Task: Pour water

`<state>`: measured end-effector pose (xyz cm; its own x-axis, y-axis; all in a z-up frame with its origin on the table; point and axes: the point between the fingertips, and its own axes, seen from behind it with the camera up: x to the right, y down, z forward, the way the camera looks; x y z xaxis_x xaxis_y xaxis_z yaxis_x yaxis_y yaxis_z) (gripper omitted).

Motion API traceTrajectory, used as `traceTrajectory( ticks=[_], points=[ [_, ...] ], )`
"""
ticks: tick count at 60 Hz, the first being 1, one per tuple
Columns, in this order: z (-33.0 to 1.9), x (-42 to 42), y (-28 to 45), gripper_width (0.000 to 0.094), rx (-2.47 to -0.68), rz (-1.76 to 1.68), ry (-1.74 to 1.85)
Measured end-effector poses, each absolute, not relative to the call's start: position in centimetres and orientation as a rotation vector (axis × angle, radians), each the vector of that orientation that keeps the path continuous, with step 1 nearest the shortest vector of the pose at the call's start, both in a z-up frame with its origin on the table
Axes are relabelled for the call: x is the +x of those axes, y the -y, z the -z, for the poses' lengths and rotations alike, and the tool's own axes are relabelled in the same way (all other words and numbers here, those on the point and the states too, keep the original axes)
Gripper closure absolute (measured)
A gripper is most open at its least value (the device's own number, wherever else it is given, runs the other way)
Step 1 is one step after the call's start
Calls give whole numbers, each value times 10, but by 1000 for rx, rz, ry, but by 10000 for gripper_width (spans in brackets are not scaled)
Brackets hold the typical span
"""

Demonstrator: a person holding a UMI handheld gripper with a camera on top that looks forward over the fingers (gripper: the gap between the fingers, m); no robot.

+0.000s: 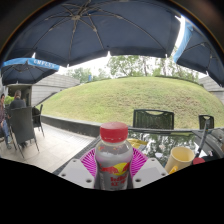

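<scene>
A clear plastic bottle (pixel 113 158) with a red cap and a red-and-yellow label stands upright between my gripper's fingers (pixel 113 164). Both magenta pads (pixel 89 162) press against its sides, so the gripper is shut on it. The bottle is held above a glass-topped table (pixel 160 150). A yellow cup (pixel 180 158) stands on the table just right of the bottle, beyond the right finger. The lower part of the bottle is hidden.
A dark patio umbrella (pixel 100 30) spreads overhead. Black chairs (pixel 152 119) stand behind the table, and more chairs with a seated person (pixel 8 122) are at the left. A grassy slope (pixel 120 95) rises beyond a low wall.
</scene>
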<state>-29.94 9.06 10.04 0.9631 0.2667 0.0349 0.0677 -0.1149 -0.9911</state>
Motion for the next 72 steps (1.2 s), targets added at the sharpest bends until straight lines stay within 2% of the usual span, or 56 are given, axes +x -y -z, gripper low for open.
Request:
traceTrajectory(
  ticks=[3, 13, 20, 26, 40, 53, 58, 63, 69, 70, 72],
  points=[
    [-99, -300, -93, 593, -1683, -192, 245],
    [-106, -305, -93, 595, -1705, -357, 160],
    [-147, -272, -98, 594, -1666, -569, -79],
    [-168, -230, -111, 593, -1582, -923, -449],
    [-159, -187, -135, 571, -1333, -1587, -1125],
    [-153, -174, -134, 550, -1167, -1852, -1418],
    [-148, -189, -136, 549, -1231, -1832, -1394],
    [-167, -187, -123, 550, -1311, -1814, -1266],
    [-224, -172, -107, 546, -1399, -1599, -919],
    [-216, -185, -107, 546, -1407, -1554, -868],
    [-244, -162, -104, 546, -1400, -1405, -729]
  ],
)
